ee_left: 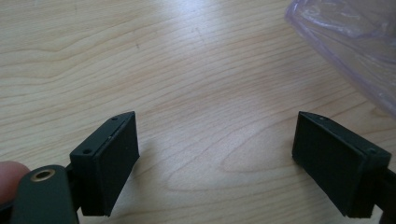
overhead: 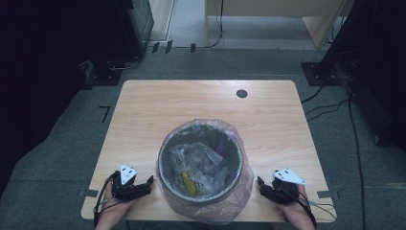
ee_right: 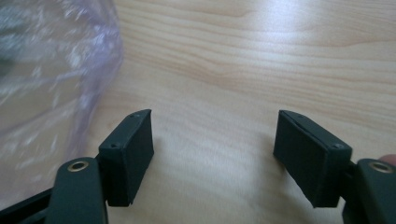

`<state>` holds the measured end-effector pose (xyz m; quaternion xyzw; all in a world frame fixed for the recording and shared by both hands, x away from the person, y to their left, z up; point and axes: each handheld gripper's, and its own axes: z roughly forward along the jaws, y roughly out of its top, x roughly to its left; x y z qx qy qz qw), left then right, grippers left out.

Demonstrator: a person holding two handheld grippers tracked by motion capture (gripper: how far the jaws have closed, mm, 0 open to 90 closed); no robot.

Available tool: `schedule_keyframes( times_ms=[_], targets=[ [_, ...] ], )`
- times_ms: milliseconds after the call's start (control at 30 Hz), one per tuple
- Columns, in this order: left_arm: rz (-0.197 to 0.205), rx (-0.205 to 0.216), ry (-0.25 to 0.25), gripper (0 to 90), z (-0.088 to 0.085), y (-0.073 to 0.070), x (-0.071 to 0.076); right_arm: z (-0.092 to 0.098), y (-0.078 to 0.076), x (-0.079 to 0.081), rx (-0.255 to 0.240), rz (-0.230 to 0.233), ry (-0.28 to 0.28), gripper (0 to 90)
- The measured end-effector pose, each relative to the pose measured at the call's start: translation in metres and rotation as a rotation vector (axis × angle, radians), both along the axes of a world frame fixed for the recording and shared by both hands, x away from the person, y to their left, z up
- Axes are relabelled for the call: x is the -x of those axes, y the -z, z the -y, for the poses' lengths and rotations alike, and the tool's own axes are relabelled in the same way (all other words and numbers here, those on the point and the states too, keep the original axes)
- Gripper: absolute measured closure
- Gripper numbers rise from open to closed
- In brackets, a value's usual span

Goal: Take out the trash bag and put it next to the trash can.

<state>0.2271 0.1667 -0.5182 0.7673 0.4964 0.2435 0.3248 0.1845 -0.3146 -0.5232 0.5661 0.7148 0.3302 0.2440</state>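
On the near half of the wooden table (overhead: 143,110), a lined waste bin (overhead: 201,165) is flanked by the left gripper (overhead: 143,186) and right gripper (overhead: 264,188), jaws spread and empty, seemingly so the loose plastic liner (overhead: 239,191) can be seized from both sides.

The table (overhead: 143,110) is pale wood with wavy brown grain. The bin (overhead: 165,175) is grey, lined with a clear pinkish-purple bag (overhead: 239,191). A yellow scrap (overhead: 188,183) lies inside. Both grippers (overhead: 143,184) (overhead: 262,184) are black with white top plates.
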Motion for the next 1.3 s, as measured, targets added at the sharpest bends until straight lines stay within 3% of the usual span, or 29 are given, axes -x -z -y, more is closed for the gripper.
schedule_keyframes(
  times_ms=[167,333,433,500,567,600,633,667,833,867,933,1000,1100,1133,1167,1200,1233,1300],
  targets=[
    [-0.002,0.002,0.024,13.8,0.012,0.0,-0.003,-0.001,0.0,0.009,0.001,0.002,-0.061,26.7],
    [-0.007,0.009,0.043,13.8,0.031,0.0,-0.005,-0.014,0.0,0.011,0.006,0.002,-0.158,24.6],
    [-0.01,0.01,0.046,13.9,0.035,0.0,-0.005,-0.02,0.0,0.011,0.008,0.003,-0.174,24.7],
    [-0.037,0.034,0.066,15.8,0.039,-0.001,-0.005,-0.031,-0.001,0.01,0.017,0.012,-0.154,26.2],
    [-0.025,0.036,0.078,25.6,0.04,-0.002,-0.004,-0.035,-0.002,0.01,0.002,0.023,-0.144,26.2],
    [0.005,0.046,0.088,25.6,0.042,-0.003,-0.001,-0.04,-0.006,0.01,-0.065,0.04,-0.159,26.2],
    [0.005,0.046,0.088,25.6,0.042,-0.003,-0.001,-0.04,-0.006,0.01,-0.065,0.04,-0.159,26.2],
    [0.028,0.074,0.094,25.6,0.043,-0.005,0.0,-0.043,-0.011,0.012,-0.111,0.065,-0.168,26.2],
    [0.08,0.153,0.097,25.5,0.04,-0.021,0.005,-0.045,-0.024,0.017,-0.186,0.116,-0.174,26.2],
    [0.08,0.153,0.097,25.5,0.04,-0.021,0.005,-0.045,-0.024,0.017,-0.186,0.116,-0.174,26.2],
    [0.115,0.226,0.102,25.5,0.036,-0.035,0.009,-0.043,-0.032,0.019,-0.244,0.144,-0.16,26.2],
    [0.139,0.261,0.098,25.4,0.034,-0.046,0.012,-0.042,-0.039,0.02,-0.278,0.17,-0.154,26.2],
    [0.173,0.322,0.081,25.2,0.031,-0.061,0.016,-0.041,-0.052,0.023,-0.312,0.223,-0.149,26.2],
    [0.173,0.322,0.081,25.1,0.031,-0.061,0.016,-0.041,-0.052,0.023,-0.312,0.223,-0.149,26.2],
    [0.194,0.36,0.067,25.1,0.028,-0.07,0.019,-0.04,-0.06,0.024,-0.343,0.256,-0.133,26.3],
    [0.194,0.36,0.067,25.0,0.028,-0.07,0.019,-0.04,-0.06,0.024,-0.343,0.256,-0.133,26.3],
    [0.201,0.382,0.054,25.0,0.027,-0.074,0.02,-0.038,-0.069,0.025,-0.372,0.287,-0.119,26.3],
    [0.248,0.397,0.025,25.0,0.026,-0.087,0.024,-0.037,-0.077,0.025,-0.391,0.321,-0.105,26.4]
  ],
)
